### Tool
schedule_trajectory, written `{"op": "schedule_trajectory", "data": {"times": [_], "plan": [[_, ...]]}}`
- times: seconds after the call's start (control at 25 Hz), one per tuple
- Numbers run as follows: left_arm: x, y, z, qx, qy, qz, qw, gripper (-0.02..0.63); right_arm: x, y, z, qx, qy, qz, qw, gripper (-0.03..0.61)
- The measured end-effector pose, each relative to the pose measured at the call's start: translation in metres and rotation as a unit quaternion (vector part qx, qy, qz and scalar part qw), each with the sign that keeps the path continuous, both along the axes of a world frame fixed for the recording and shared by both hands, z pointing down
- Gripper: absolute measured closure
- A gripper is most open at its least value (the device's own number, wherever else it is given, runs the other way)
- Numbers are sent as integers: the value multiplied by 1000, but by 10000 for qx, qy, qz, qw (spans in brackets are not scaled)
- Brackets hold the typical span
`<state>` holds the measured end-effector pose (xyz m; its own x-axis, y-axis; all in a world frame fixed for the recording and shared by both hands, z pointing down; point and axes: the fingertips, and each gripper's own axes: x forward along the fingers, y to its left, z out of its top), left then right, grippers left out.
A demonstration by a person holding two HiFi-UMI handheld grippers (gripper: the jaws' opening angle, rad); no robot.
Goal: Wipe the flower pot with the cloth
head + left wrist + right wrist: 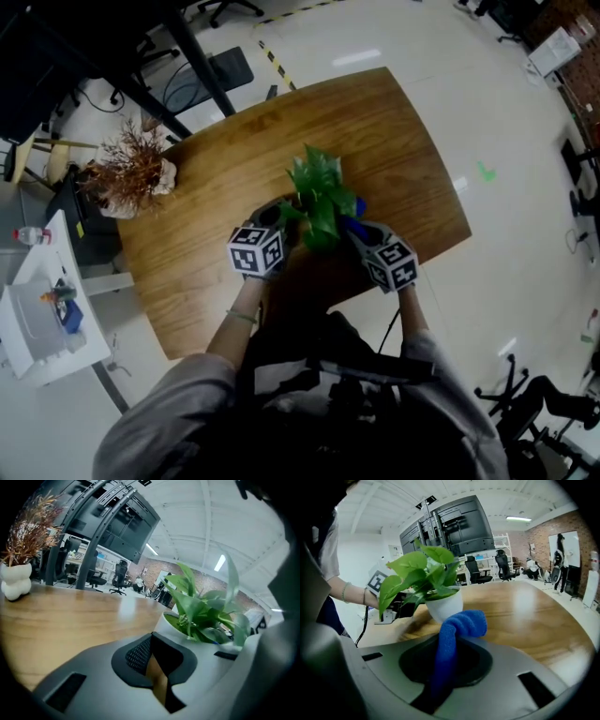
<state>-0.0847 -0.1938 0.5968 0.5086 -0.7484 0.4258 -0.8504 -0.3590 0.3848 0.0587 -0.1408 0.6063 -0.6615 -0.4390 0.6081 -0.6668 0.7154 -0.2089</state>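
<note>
A white flower pot [445, 605] with a leafy green plant [319, 192] stands near the front middle of the wooden table [375, 122]. My right gripper [445, 660] is shut on a blue cloth [461, 625]. The cloth's folded end lies against the pot's lower side. In the head view this gripper [354, 225] is just right of the plant, and a bit of the cloth [359, 206] shows there. My left gripper [286, 220] is close on the plant's left. Its jaws [152, 656] are together with nothing between them, and the pot [168, 623] stands just ahead to the right.
A dried brown plant in a knobbly white vase [131, 173] stands at the table's far left corner. Beyond that corner are black desk legs [202, 66]. A white cart [37, 319] with small items stands on the floor to the left.
</note>
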Motion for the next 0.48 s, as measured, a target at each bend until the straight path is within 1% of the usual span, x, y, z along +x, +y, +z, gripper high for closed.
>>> {"op": "schedule_trajectory", "data": {"times": [0.08,0.16,0.24,0.32,0.48], "plan": [[9,10,-1,-9,29,166,9999,609,12,-15,-5,114,138,70,9998,523],[17,17,2,-70,71,200,9997,609,17,-30,-13,303,293,-36,9991,523],[26,24,5,-163,151,152,9996,609,17,-44,-21,491,411,-249,9976,523],[35,31,8,-240,222,174,9993,609,12,-54,-28,579,480,-464,9961,523],[48,38,11,-284,243,349,9987,609,-9,-61,-42,674,366,-938,9926,523]]}}
